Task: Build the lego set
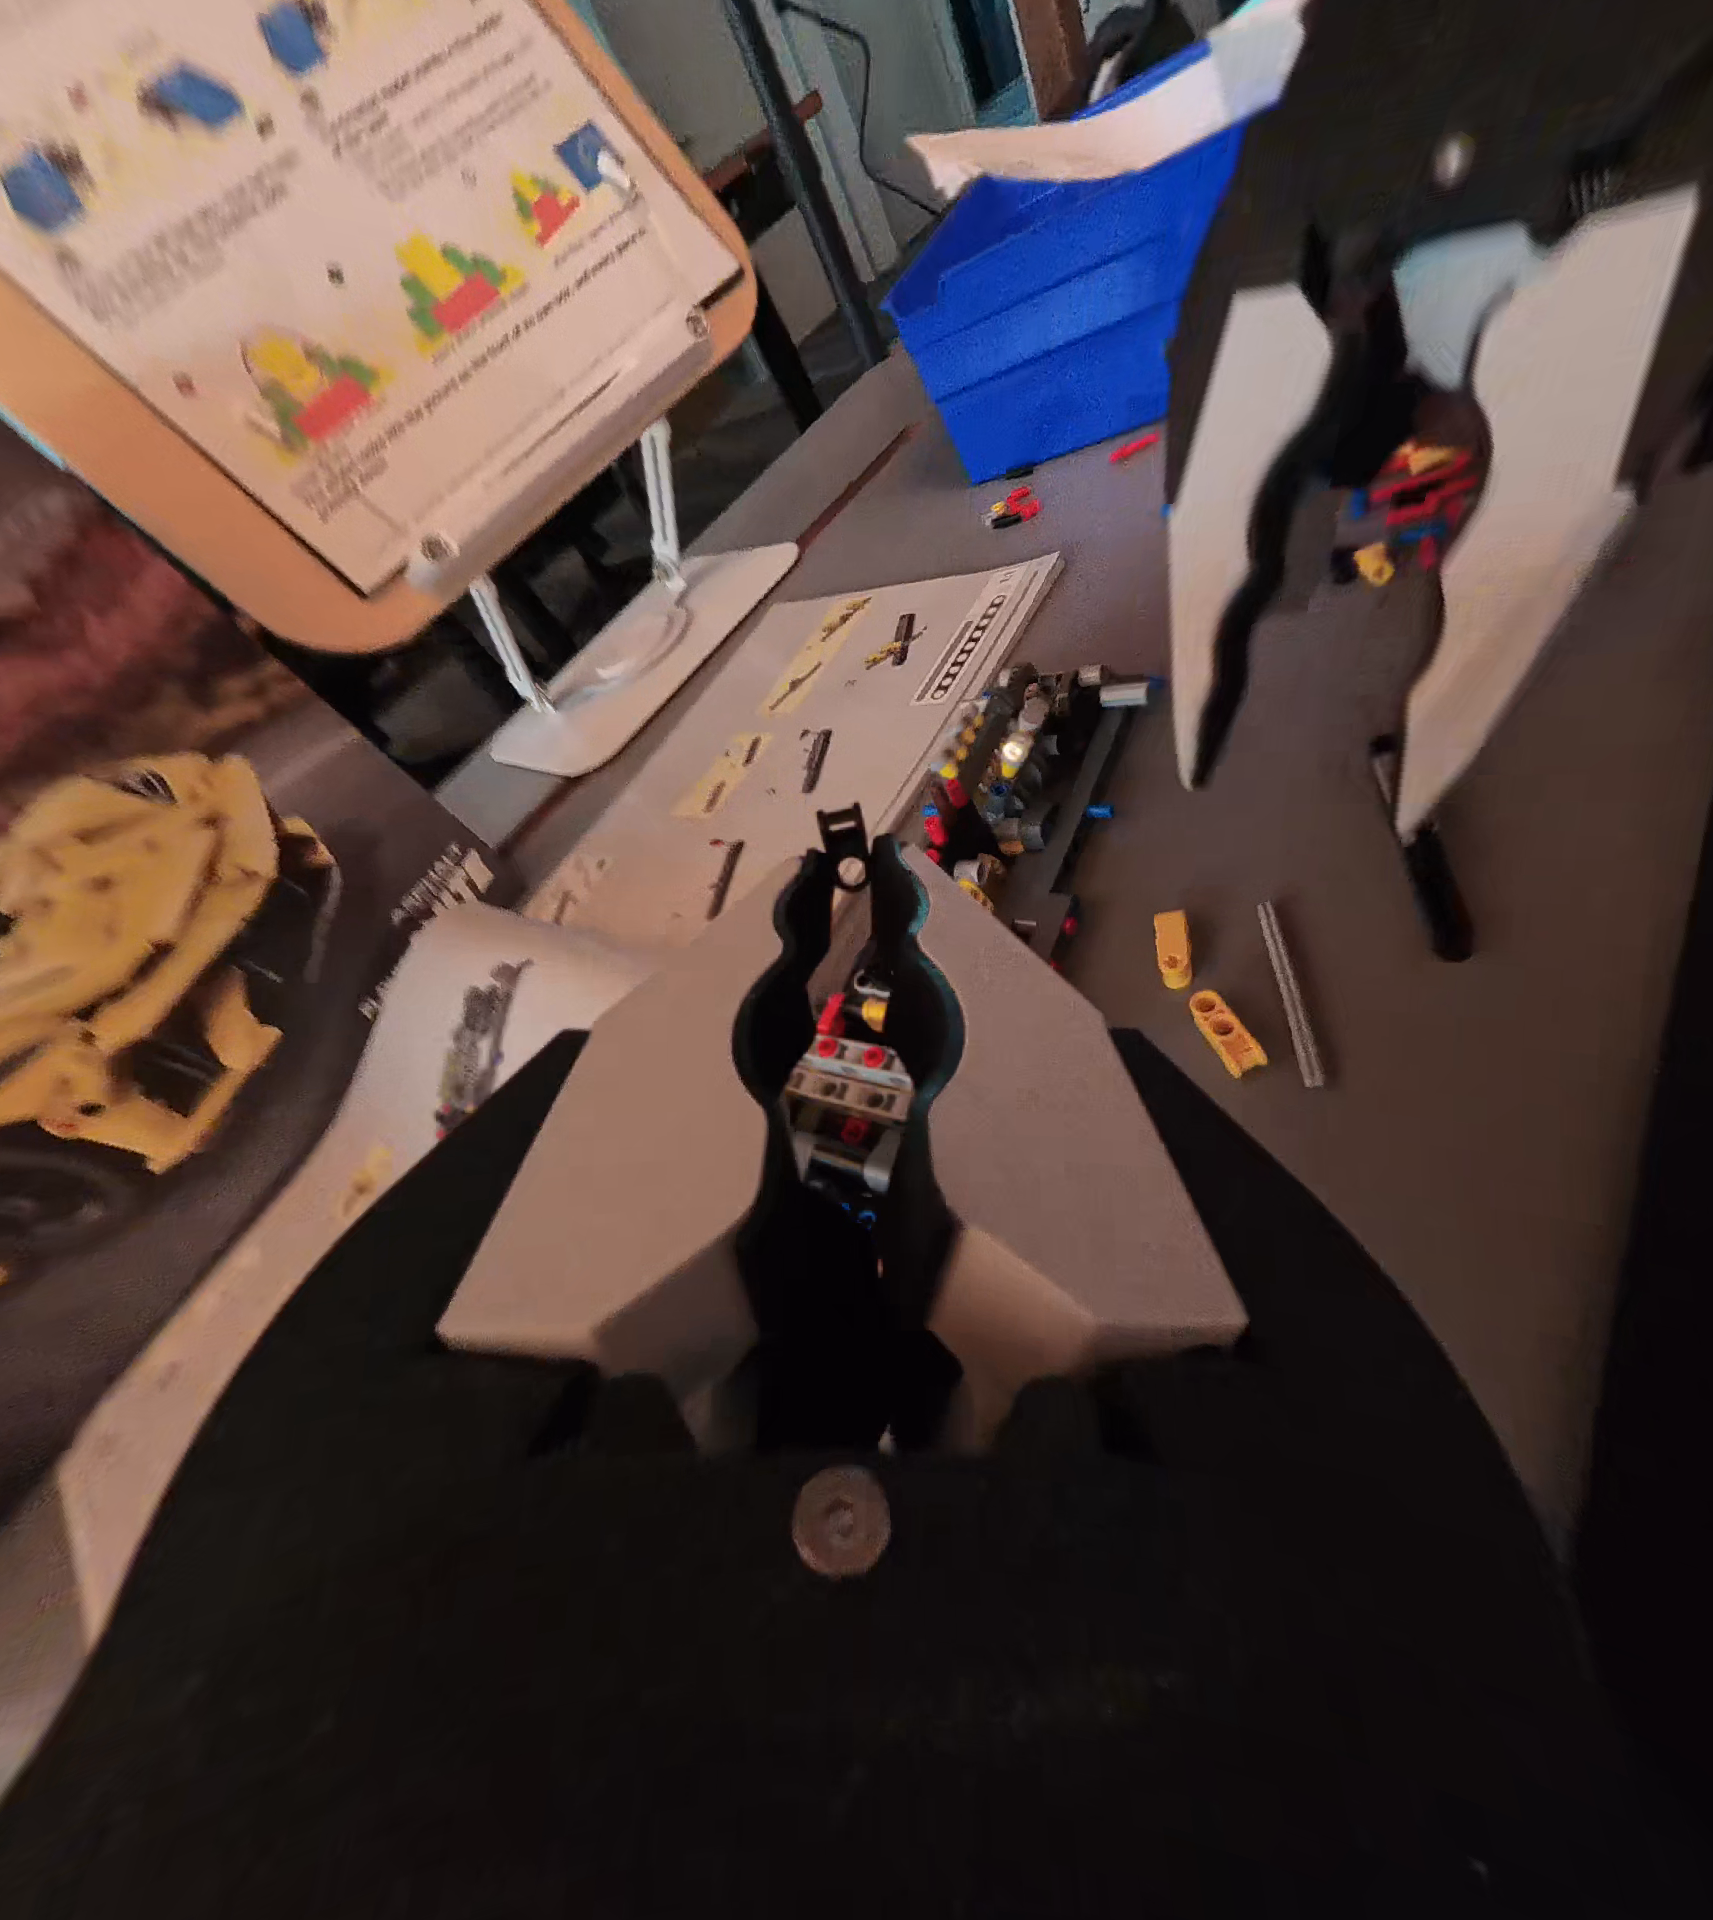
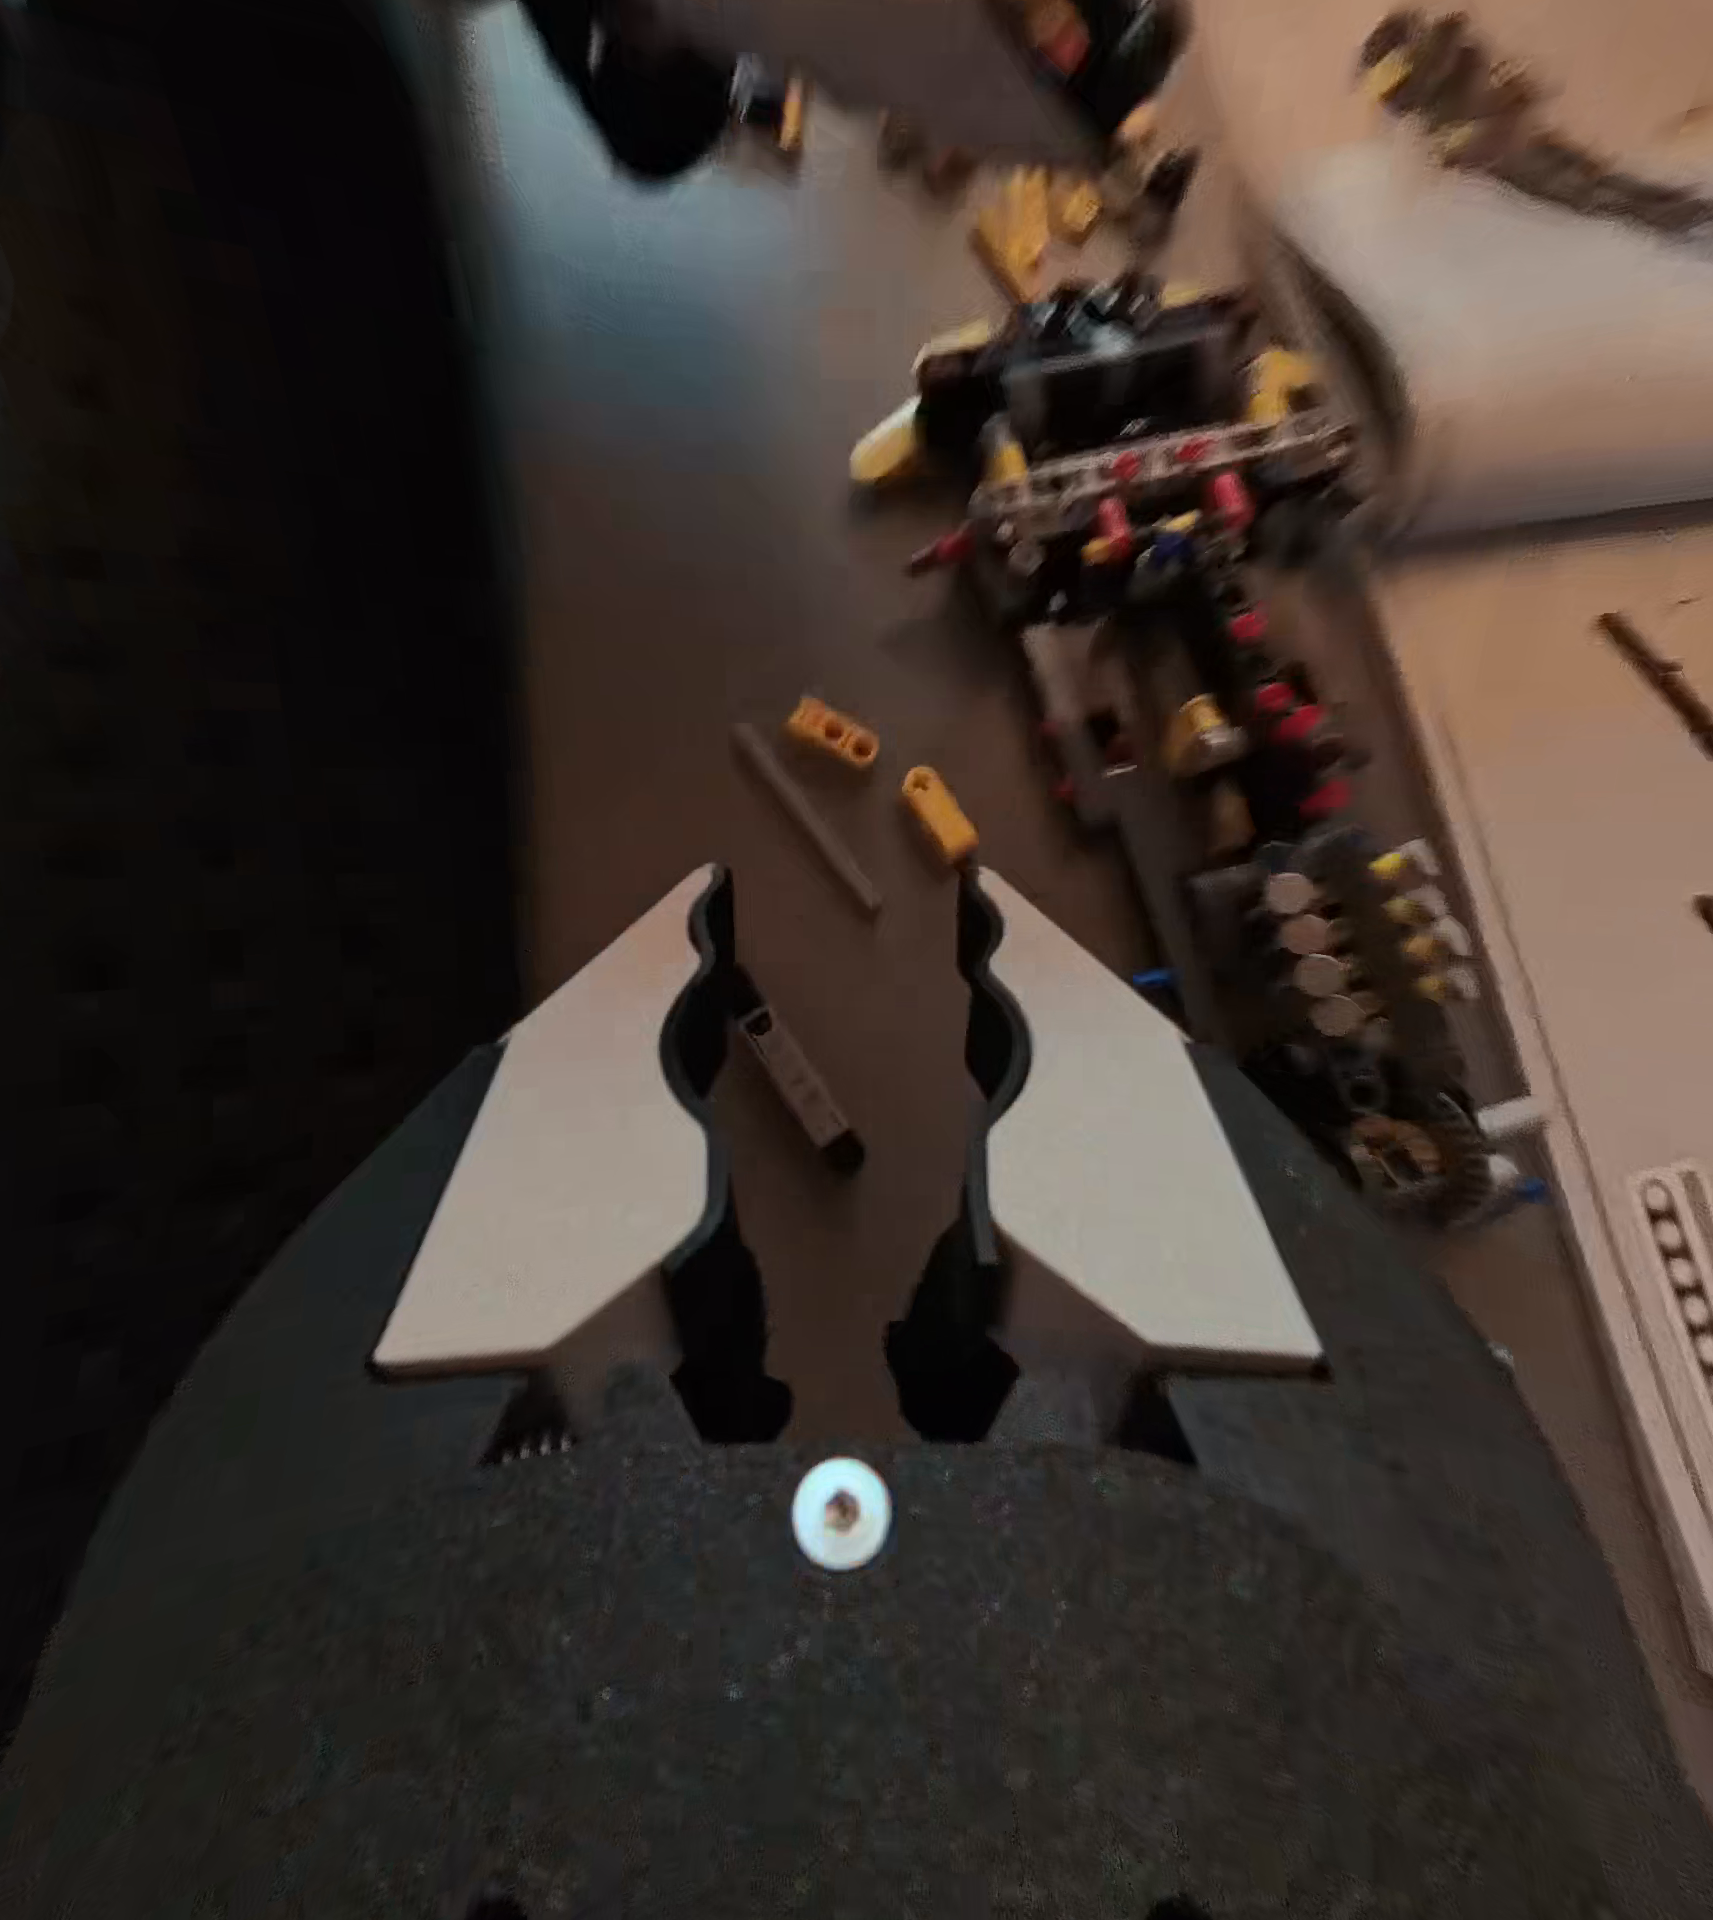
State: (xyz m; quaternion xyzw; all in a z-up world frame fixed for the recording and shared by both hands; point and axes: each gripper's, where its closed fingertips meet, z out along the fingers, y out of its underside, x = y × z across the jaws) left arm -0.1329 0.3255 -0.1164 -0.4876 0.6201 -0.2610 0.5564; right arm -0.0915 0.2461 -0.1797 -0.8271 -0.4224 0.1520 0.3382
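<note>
My left gripper (image 1: 850, 868) is shut on a small black Lego piece (image 1: 844, 831) that sticks out past its tips, above the partly built Lego chassis (image 1: 1028, 790). My right gripper (image 2: 844, 894) is open and empty, pointing down at the table; it also shows in the left wrist view (image 1: 1304, 805). A dark beam (image 2: 800, 1081) lies on the table between its fingers, close to the left one. Just beyond lie a grey axle (image 2: 805, 816) and two yellow connectors (image 2: 831, 732) (image 2: 938, 816). The long chassis (image 2: 1195, 623) lies to the right.
An open instruction booklet (image 1: 893, 665) lies behind the chassis. The set's box with a yellow car picture (image 1: 104, 935) lies at left. A picture board on a white stand (image 1: 312, 260) and a blue bin (image 1: 1049, 301) stand at the back, with loose small parts (image 1: 1013, 509) near the bin. The tips of one gripper are about 11 cm away from the tips of the other. To the grey axle (image 2: 805, 816): right tips about 4 cm, left tips about 12 cm. It is also in sight in the left wrist view (image 1: 1298, 988).
</note>
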